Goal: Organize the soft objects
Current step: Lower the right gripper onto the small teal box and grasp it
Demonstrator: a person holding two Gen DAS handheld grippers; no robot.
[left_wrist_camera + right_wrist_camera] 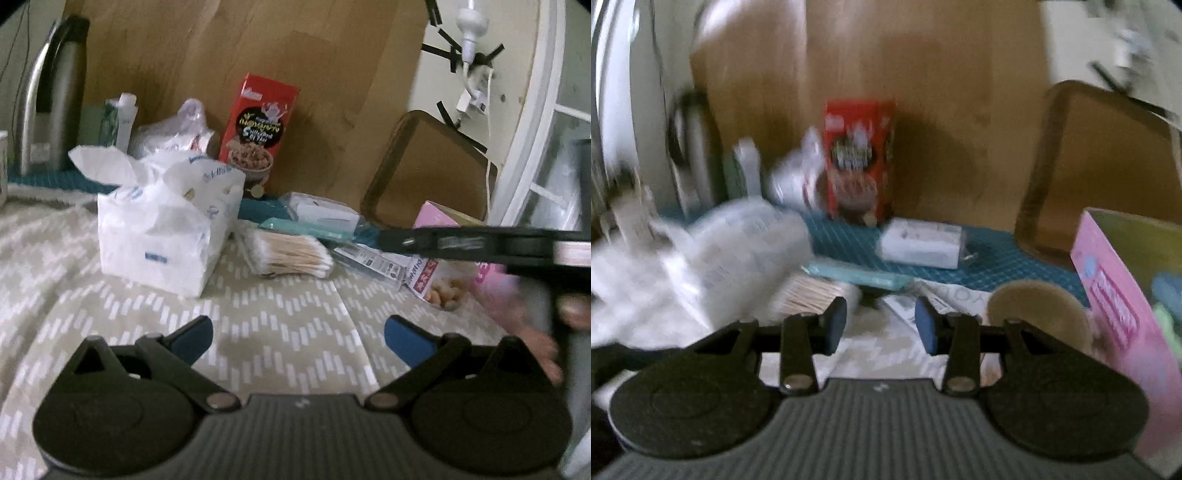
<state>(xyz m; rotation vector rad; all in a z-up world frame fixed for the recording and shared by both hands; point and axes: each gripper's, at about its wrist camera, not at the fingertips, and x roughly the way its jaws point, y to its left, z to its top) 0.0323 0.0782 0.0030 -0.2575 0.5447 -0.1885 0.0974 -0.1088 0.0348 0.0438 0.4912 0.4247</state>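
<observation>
While both grippers hang empty over the cloth, the left gripper with its fingers spread wide and the right gripper with a narrower gap, the soft things sit ahead: the tissue pack at left and the swabs just beside it. From where I stand, the right view is smeared, so that hand seems to be moving fast. A hasty reach could knock the pink box or the round puff near its fingers, or clip the left one.
</observation>
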